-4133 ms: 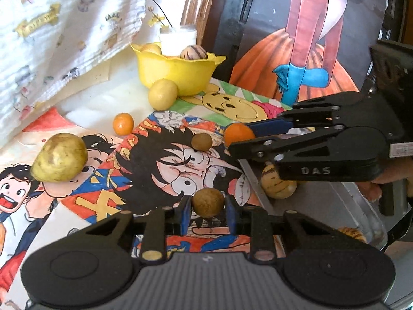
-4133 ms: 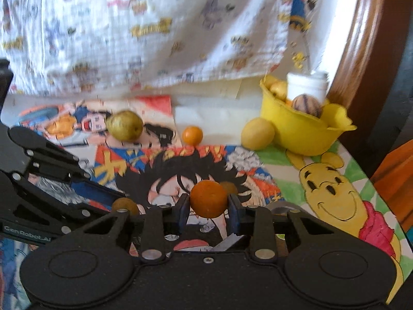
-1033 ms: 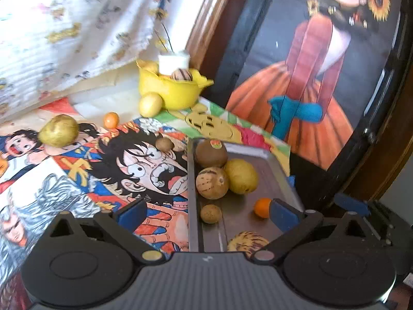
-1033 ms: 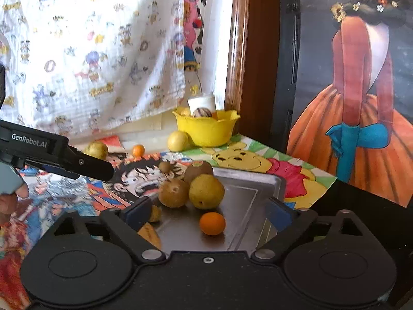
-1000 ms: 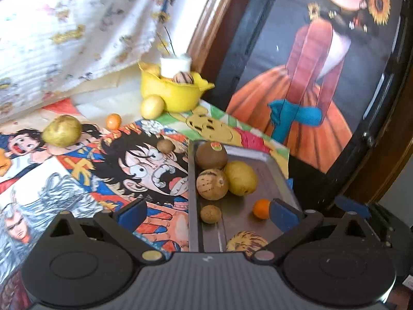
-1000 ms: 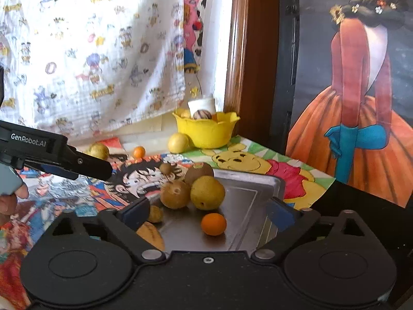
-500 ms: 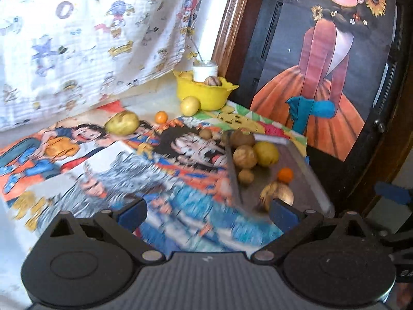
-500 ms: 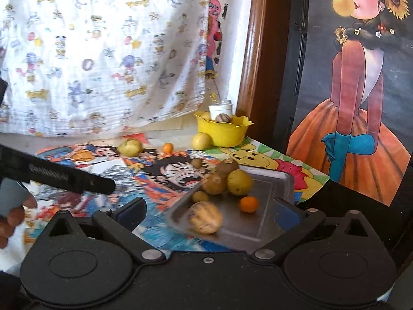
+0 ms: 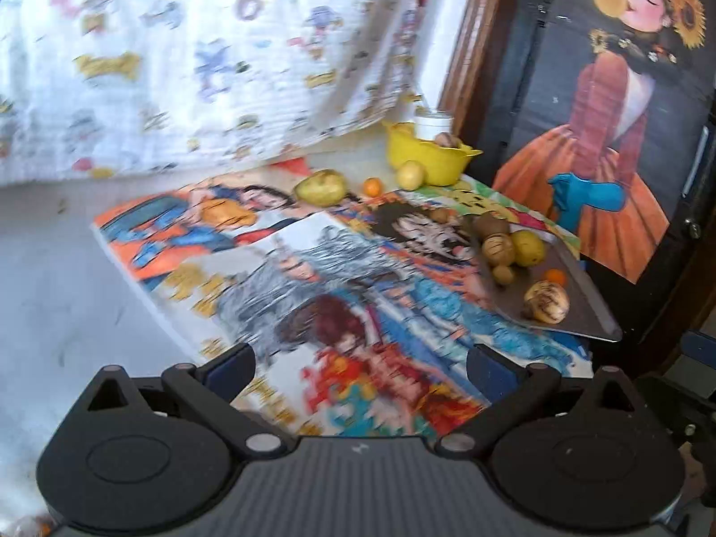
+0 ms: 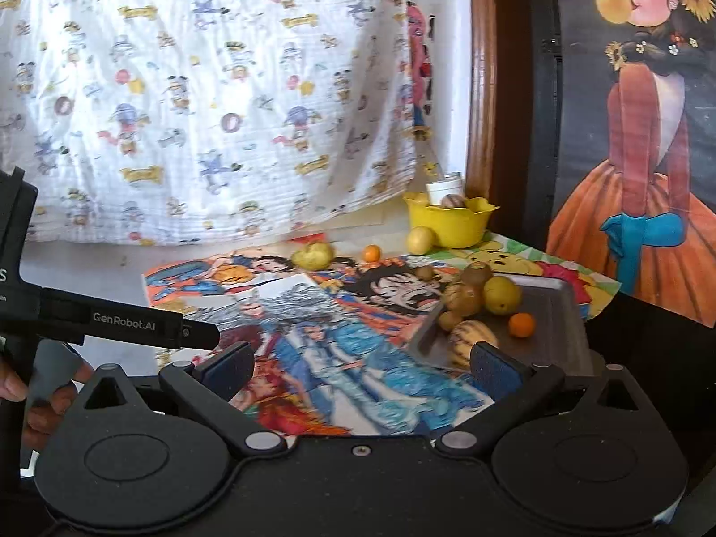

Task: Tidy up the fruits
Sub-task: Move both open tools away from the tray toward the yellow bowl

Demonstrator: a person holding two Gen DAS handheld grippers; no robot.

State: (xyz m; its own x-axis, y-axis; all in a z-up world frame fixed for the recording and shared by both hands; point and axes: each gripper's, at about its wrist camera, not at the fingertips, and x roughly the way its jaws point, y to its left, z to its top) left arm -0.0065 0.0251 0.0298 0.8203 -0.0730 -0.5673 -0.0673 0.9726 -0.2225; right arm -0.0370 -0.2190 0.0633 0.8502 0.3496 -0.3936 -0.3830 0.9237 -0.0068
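Observation:
A metal tray point(image 10: 555, 335) at the right of the table holds several fruits: a small orange point(image 10: 521, 325), a yellow one point(image 10: 502, 295), brown ones and a striped one point(image 10: 470, 335). It also shows in the left wrist view point(image 9: 577, 308). A yellow-green fruit point(image 10: 313, 255), a small orange point(image 10: 371, 253), a yellow fruit point(image 10: 419, 240) and a small brown one point(image 10: 424, 272) lie on the cartoon mat. My left gripper point(image 9: 360, 369) and my right gripper point(image 10: 360, 369) are both open, empty and held back above the near mat.
A yellow bowl point(image 10: 452, 221) with fruit and a white jar stands at the back by the wooden frame. A printed cloth point(image 10: 201, 103) hangs behind. The left gripper's body point(image 10: 107, 320) crosses the left of the right wrist view.
Both grippers have pulled back and up from the tray, the left also swinging left. The fruits each held 4 s ago now lie in the tray.

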